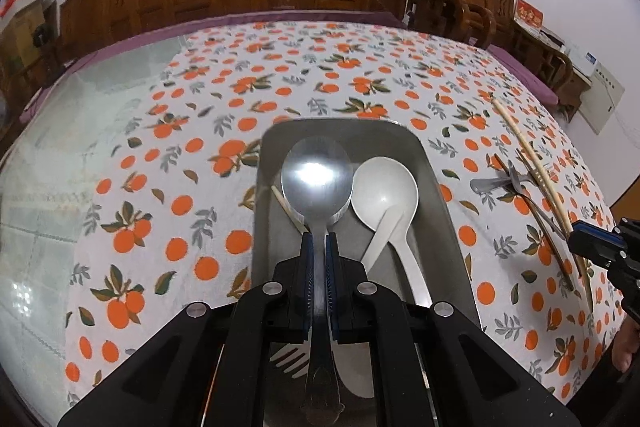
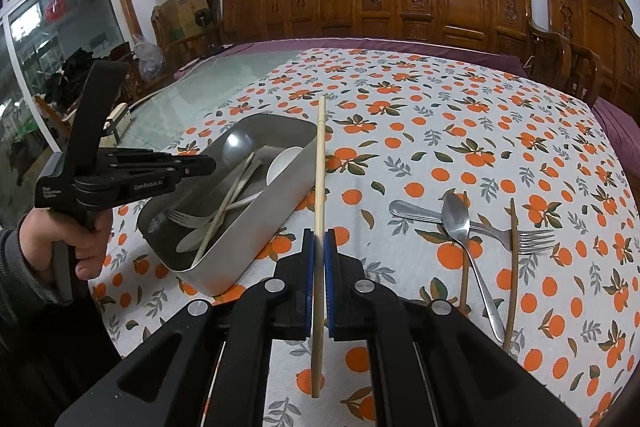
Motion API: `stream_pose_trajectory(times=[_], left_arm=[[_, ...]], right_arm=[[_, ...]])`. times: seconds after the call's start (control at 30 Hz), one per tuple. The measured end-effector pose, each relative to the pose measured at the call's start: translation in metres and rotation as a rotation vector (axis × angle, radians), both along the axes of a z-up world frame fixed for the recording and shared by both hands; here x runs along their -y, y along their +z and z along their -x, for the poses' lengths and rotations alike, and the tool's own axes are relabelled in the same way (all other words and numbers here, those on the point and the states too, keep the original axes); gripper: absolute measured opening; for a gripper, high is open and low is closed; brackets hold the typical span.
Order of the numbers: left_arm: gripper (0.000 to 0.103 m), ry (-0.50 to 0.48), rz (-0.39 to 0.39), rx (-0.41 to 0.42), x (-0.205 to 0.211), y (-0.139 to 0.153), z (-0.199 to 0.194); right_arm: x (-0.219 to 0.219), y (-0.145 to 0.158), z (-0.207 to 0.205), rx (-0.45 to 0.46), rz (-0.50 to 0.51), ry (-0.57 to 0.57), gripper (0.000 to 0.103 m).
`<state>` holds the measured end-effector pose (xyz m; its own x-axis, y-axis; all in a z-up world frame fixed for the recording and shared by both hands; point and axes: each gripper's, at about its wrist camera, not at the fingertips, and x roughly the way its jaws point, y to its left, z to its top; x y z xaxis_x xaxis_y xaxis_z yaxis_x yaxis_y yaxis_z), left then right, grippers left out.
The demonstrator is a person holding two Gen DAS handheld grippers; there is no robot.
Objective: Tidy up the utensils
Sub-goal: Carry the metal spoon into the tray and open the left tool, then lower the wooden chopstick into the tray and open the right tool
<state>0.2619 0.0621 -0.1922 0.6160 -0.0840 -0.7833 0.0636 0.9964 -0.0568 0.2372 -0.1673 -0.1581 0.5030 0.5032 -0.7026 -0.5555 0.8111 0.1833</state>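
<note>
- The left gripper (image 1: pixel 319 241) is clenched on the handle of a large metal spoon (image 1: pixel 316 175), holding it over the grey tray (image 1: pixel 434 171); the spoon's bowl points toward 12 o'clock in the left wrist view.
- In the tray, at 3 o'clock of that metal bowl, lies a white ladle (image 1: pixel 385 193), with a smaller white spoon (image 1: pixel 384 235) crossing its handle.
- A pale chopstick (image 1: pixel 286 207) shows at 9 o'clock of the metal bowl, partly hidden beneath it, and white fork tines (image 1: pixel 289 361) sit at the near end of the tray.
- The right gripper (image 2: pixel 319 243) grips a light wooden chopstick (image 2: pixel 320 163) between its blue pads; the stick runs toward 12 o'clock, just beside the tray's right wall (image 2: pixel 256 227).
- On the orange-print tablecloth (image 2: pixel 420 131), at 3 o'clock of the right gripper, lie a steel spoon (image 2: pixel 460 223) and a steel fork (image 2: pixel 524 237), crossed, with two dark chopsticks (image 2: pixel 512 267) among them.
- The person's left hand (image 2: pixel 86 247) holds the left gripper's handle at 9 o'clock in the right wrist view.
</note>
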Motion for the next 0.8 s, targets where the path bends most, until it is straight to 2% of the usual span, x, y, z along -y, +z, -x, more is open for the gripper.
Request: stream_pose_trajectory(times=[0.23, 0.33, 0.4, 0.53, 0.6, 0.73, 0.8], left_arm=[[0.005, 0.014, 0.004, 0.035, -0.006, 0.014, 0.009], [0.008, 0.013, -0.018, 0.063, -0.006, 0.022, 0.014], [0.017, 0.014, -0.036, 0.083, -0.007, 0.028, 0.017], [0.027, 0.02, -0.03, 0.108, -0.011, 0.036, 0.019], [0.042, 0.027, -0.02, 0.116, -0.015, 0.039, 0.02], [0.065, 0.038, -0.019, 0.141, -0.019, 0.045, 0.021], [0.082, 0.061, -0.033, 0.161, -0.022, 0.048, 0.022]], right_arm=[[-0.005, 0.005, 0.004, 0.012, -0.006, 0.012, 0.006], [-0.01, 0.012, 0.01, 0.021, -0.018, 0.025, 0.006], [-0.015, 0.018, 0.016, 0.033, -0.028, 0.04, 0.006], [-0.023, 0.023, 0.024, 0.045, -0.03, 0.054, 0.006], [-0.026, 0.024, 0.024, 0.044, -0.031, 0.052, 0.006], [-0.034, 0.025, 0.02, 0.039, -0.019, 0.04, 0.006], [-0.04, 0.026, 0.019, 0.048, -0.008, 0.046, 0.006]])
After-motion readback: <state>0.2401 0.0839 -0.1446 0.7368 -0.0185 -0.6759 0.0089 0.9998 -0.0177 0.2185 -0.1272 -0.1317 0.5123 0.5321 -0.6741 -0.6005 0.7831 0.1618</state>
